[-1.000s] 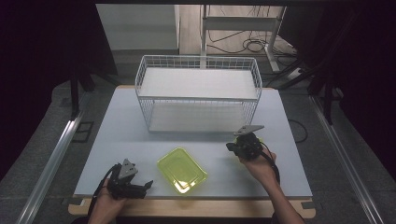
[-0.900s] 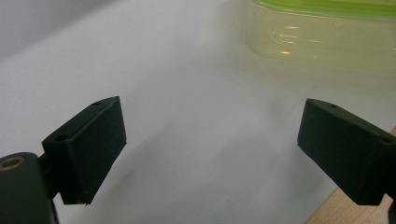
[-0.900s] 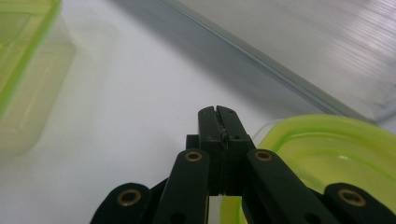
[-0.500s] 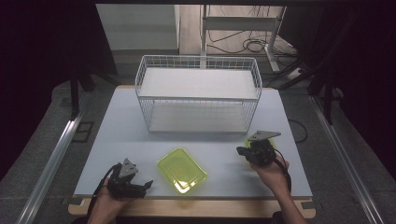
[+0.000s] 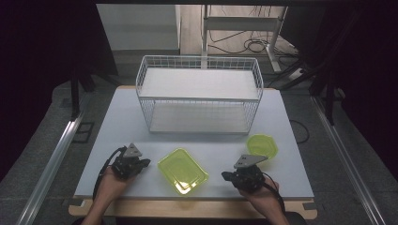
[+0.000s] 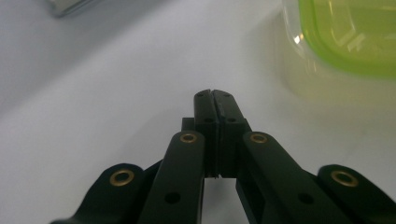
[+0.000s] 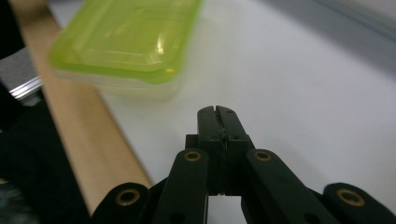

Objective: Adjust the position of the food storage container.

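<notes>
Rectangular green container [image 5: 183, 170] lies between both grippers' closed, empty fingers; round container [image 5: 262, 145] beside wire basket [image 5: 199, 96].

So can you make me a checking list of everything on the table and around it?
Surface: white table top with a wooden front edge, mostly bare.
Job's things: rectangular green-lidded box flat near the front, between the two grippers; small round green tub to its right, just in front of the wire basket, which holds nothing that I can see.
Clutter: nothing seen.
Grippers: left gripper shut, nothing between the jaws, which have just closed; right gripper shut, holding nothing. Neither touches the box.
Cables: one trails from each gripper along the person's hands; more lie on the floor behind the table.
Surroundings: dark curtains at both sides, metal rails on the floor, table legs at the back.
</notes>
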Demonstrator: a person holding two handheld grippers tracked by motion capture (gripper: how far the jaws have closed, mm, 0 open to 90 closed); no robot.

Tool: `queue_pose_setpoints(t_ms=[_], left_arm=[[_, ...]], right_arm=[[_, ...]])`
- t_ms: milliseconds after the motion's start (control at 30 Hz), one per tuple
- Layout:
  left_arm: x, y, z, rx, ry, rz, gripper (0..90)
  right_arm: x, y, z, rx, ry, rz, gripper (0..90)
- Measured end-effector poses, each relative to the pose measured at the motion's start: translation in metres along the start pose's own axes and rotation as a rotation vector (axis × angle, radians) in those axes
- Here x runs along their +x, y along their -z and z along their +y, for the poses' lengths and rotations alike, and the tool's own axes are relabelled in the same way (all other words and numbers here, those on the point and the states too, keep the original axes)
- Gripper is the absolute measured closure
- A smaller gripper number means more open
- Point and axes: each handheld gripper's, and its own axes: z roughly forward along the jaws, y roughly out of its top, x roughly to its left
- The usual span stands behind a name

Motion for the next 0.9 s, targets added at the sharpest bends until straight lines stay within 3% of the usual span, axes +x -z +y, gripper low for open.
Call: queue_pose_setpoints(t_ms=[133, 233, 433, 733, 900], left_arm=[[-0.001, -0.011, 0.010, -0.003, -0.023, -0.013, 89.7], [-0.006, -0.011, 0.011, -0.014, -0.034, -0.023, 89.6], [-0.013, -0.011, 0.014, -0.040, -0.038, -0.053, 88.6], [-0.030, -0.014, 0.018, -0.021, -0.068, -0.096, 88.4], [-0.044, -0.017, 0.021, -0.017, -0.089, -0.135, 88.1]], right_arm=[[0.015, -0.011, -0.001, 0.015, 0.008, 0.060, 89.0], [0.024, -0.022, -0.001, 0.040, 0.011, 0.094, 89.0], [0.037, -0.039, 0.002, 0.077, 0.059, 0.126, 88.9], [0.029, -0.039, 0.002, 0.057, 0.021, 0.117, 88.9], [0.020, -0.035, -0.001, 0.053, 0.003, 0.082, 88.8]])
